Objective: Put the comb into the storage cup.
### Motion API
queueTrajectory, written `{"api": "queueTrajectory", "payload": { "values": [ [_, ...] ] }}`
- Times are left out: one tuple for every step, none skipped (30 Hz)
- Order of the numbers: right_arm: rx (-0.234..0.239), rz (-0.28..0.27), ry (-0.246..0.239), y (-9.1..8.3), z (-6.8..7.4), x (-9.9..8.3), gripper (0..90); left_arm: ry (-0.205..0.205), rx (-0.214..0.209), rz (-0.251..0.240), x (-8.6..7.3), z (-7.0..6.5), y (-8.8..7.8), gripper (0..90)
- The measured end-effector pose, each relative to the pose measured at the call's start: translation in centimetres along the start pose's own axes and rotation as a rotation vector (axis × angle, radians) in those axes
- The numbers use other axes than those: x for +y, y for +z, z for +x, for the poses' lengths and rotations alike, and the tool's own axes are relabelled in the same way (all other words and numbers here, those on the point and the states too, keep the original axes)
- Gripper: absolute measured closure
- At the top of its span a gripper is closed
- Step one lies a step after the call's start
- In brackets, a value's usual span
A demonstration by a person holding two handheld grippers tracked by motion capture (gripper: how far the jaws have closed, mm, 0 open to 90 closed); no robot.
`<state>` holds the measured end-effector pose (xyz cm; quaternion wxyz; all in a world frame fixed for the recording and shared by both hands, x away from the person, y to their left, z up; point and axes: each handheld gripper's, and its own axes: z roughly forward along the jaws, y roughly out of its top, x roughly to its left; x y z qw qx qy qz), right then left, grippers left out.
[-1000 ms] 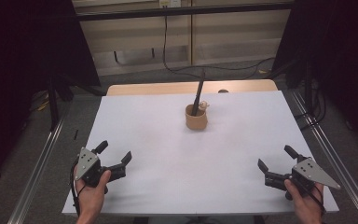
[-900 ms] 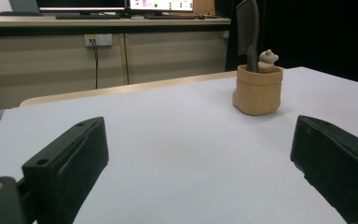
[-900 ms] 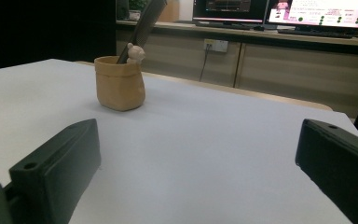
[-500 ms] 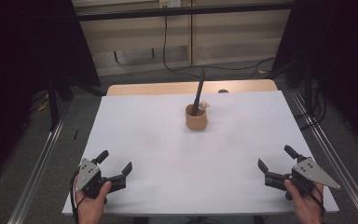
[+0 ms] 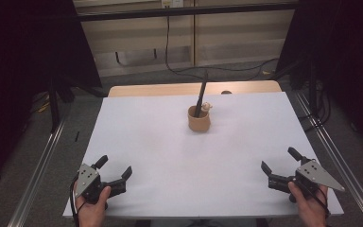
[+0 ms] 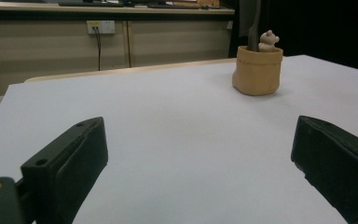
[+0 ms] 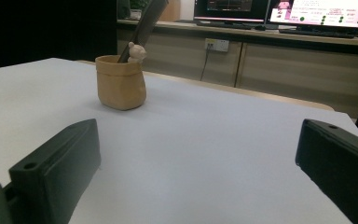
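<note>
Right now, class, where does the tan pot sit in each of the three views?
High view: tan pot stands centre, toward the table's far edge.
Left gripper view: upper right, beyond the open tongs.
Right gripper view: upper left, beyond the open tongs.
Shared landmark: the small bear figure at the pot's rim, beside a dark stick.

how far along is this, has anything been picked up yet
Nothing looks done yet: the tan pot stands untouched mid-table with the dark tool and small bear figure in it. Nothing is in hand: the left gripper and right gripper sit open and empty near the front edge of the white table. All handling is left to do.
</note>
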<state>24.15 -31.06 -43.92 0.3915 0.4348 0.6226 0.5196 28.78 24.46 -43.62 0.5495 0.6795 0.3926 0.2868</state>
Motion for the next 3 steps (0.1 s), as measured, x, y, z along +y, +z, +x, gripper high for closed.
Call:
{"api": "queueTrajectory", "payload": {
  "values": [
    [0.000, -0.002, -0.001, -0.01, -0.01, 0.01, 0.0, 0.000, -0.002, 0.001, 0.03, -0.03, 0.04, 3.8],
    [0.002, -0.002, -0.002, -0.03, -0.04, 0.02, 0.0, -0.001, -0.007, -0.001, 0.08, -0.02, 0.05, 3.8],
    [0.000, -0.001, -0.001, -0.06, -0.03, 0.02, 0.0, -0.004, -0.008, -0.005, 0.16, 0.04, 0.02, 3.8]
  ]
}}
